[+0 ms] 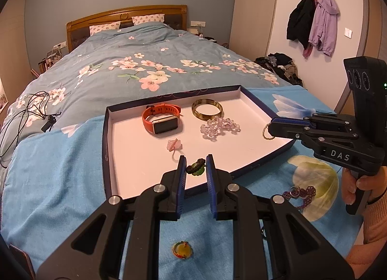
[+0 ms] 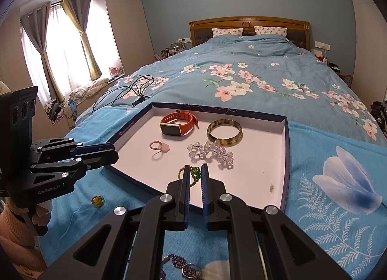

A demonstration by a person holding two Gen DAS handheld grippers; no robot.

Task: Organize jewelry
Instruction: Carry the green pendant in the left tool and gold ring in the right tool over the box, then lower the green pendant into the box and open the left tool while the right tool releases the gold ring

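My left gripper (image 1: 196,166) is shut on a green pendant (image 1: 196,168) with a dark cord, over the near edge of the white tray (image 1: 106,135). Over the tray's right rim, my right gripper (image 1: 272,127) is shut on a gold chain (image 1: 266,133); in the right wrist view this gripper (image 2: 194,175) pinches the gold chain with green beads (image 2: 195,175). Inside the tray (image 2: 286,159) lie an orange watch (image 1: 160,120), a brown bangle (image 1: 206,109), a clear crystal bracelet (image 1: 219,127) and a pink ring (image 1: 174,144). The left gripper (image 2: 112,152) reaches in from the left.
On the blue blanket near me lie a yellow pendant (image 1: 182,250) and a purple bead bracelet (image 1: 300,194). Black cables (image 1: 29,108) sprawl on the floral duvet left of the tray. A person's hand (image 1: 358,188) holds the right gripper's handle.
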